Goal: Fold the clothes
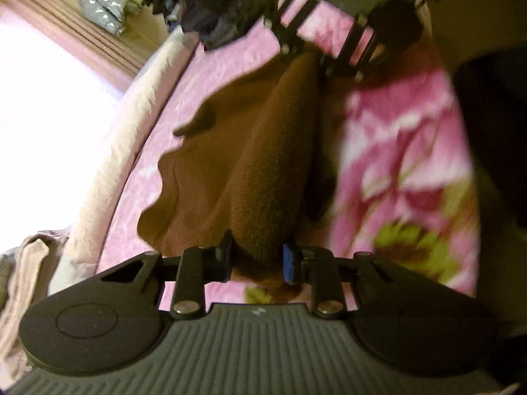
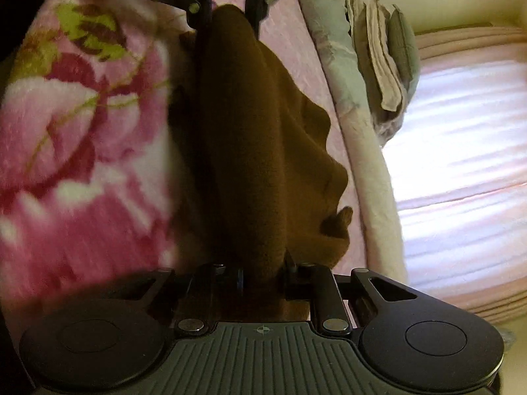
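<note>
A brown knit garment (image 1: 250,164) hangs stretched between my two grippers above a pink bed sheet (image 1: 204,75). In the left wrist view my left gripper (image 1: 257,256) is shut on its near end, and my right gripper (image 1: 308,56) pinches the far end. The right wrist view shows the same from the other side: the garment (image 2: 243,148) runs from my right gripper (image 2: 263,276), shut on it, up to my left gripper (image 2: 227,10). One loose edge of the garment sags toward the sheet.
A pink floral blanket (image 1: 405,151) (image 2: 82,131) lies along one side of the garment. A cream bed edge (image 1: 131,125) (image 2: 372,197) borders the other side, by a bright curtain (image 2: 461,164). Folded cloths (image 2: 385,65) and a dark clothes pile (image 1: 214,3) lie at the bed's ends.
</note>
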`<action>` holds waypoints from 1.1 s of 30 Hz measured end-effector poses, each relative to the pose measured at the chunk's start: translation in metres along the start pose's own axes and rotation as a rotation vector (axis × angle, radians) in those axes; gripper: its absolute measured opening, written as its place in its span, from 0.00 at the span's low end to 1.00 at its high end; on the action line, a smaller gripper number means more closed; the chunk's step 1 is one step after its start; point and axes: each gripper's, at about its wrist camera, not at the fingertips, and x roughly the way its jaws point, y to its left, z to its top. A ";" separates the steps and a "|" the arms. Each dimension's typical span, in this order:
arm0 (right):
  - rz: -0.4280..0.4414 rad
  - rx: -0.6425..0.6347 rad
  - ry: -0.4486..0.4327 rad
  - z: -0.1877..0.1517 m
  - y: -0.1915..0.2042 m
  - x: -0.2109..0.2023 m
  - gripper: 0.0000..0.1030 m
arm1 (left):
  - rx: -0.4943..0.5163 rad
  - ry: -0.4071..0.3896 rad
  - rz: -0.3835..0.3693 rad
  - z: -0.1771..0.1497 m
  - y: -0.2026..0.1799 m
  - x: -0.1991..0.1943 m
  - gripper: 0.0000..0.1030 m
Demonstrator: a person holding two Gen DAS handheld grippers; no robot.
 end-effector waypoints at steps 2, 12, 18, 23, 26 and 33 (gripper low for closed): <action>-0.005 -0.016 0.009 -0.009 -0.009 -0.001 0.17 | -0.039 -0.030 -0.028 0.011 -0.002 -0.011 0.22; 0.039 0.044 0.191 -0.096 -0.003 -0.036 0.38 | -0.022 -0.129 -0.138 0.103 -0.101 -0.024 0.36; -0.079 0.318 0.338 -0.116 -0.023 -0.064 0.39 | -0.148 -0.144 -0.128 0.074 -0.077 -0.048 0.37; -0.013 0.964 0.281 -0.130 -0.050 -0.108 0.39 | -0.276 -0.083 -0.006 0.032 -0.032 -0.053 0.37; 0.066 1.368 0.186 -0.135 -0.064 -0.102 0.51 | -0.307 -0.056 0.061 0.019 0.000 -0.038 0.37; 0.171 2.012 0.018 -0.147 -0.077 -0.073 0.87 | -0.366 -0.065 0.039 0.021 0.050 0.004 0.37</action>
